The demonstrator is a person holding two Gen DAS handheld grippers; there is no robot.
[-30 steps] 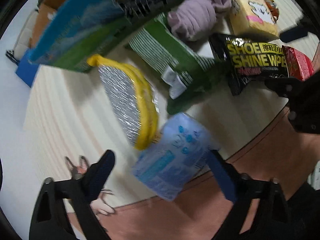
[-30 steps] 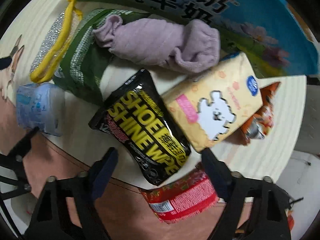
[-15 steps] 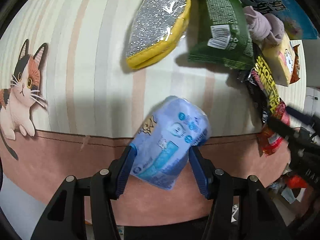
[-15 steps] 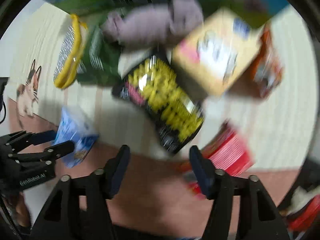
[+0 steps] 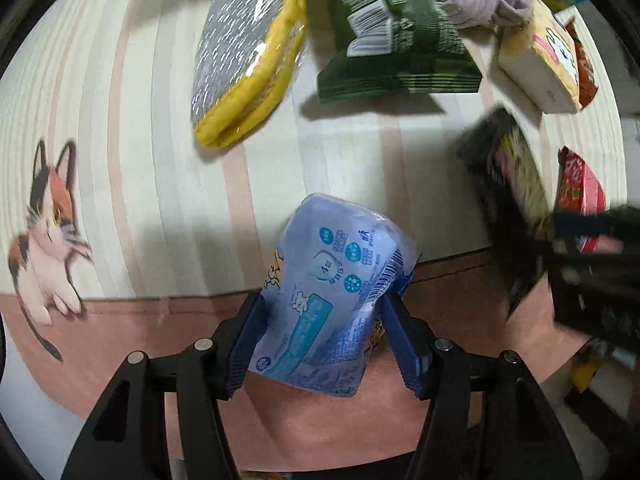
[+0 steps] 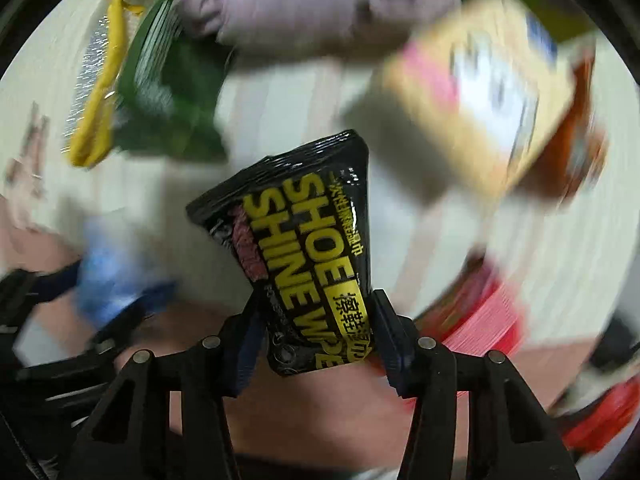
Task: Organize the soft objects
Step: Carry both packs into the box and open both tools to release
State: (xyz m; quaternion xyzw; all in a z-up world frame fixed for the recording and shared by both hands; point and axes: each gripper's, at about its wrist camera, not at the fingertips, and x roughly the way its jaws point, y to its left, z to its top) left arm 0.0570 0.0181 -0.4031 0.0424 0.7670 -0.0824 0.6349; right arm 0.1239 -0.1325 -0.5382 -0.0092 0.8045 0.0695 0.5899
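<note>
Both claws clamp packs: left claw point(image 5: 323, 322) pinches blue tissue pack point(image 5: 330, 296) over the table's point(image 5: 120, 120) near edge; right claw point(image 6: 316, 334) pinches black wipes pack point(image 6: 306, 252). Beyond lie sponge point(image 5: 246, 50), green pack point(image 5: 394, 40).

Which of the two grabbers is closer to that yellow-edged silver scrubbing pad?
Left. The left gripper, clamping the blue tissue pack, sits just below the scrubbing pad. The right gripper, clamping the shoe wipes, is farther off to the side.
</note>
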